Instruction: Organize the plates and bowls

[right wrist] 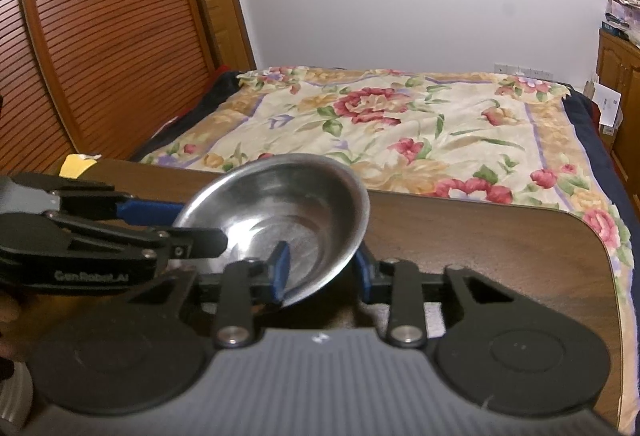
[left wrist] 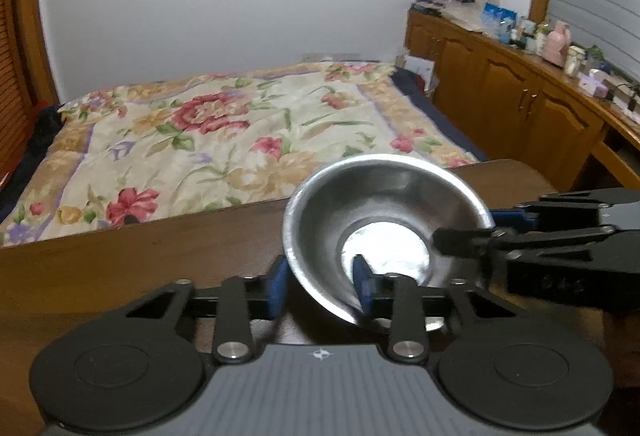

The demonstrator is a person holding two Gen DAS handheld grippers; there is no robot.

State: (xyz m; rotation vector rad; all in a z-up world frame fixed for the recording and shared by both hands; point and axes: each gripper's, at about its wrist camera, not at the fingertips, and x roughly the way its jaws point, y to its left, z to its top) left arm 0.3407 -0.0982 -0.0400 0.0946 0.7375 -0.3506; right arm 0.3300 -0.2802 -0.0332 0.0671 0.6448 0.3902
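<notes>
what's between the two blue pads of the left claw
The near wall of the steel bowl: in the left wrist view one pad sits outside it and the other inside. The right claw straddles the rim on the other side.

Bowl (left wrist: 384, 228) above table (left wrist: 140, 268), btwn both grippers; bed (left wrist: 224, 139) behind table

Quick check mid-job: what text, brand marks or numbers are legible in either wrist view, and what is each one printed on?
"GenRobot.AI": on the side of the left hand-held gripper, seen from the right wrist; slightly blurred.
Embossed marks on the side of the right hand-held gripper: too blurred to read.
Small star-like logo on the gripper body: a symbol, no words.
Boxes and jars on the wooden counter: print too small to read.
The metal bowl: no text visible.
</notes>
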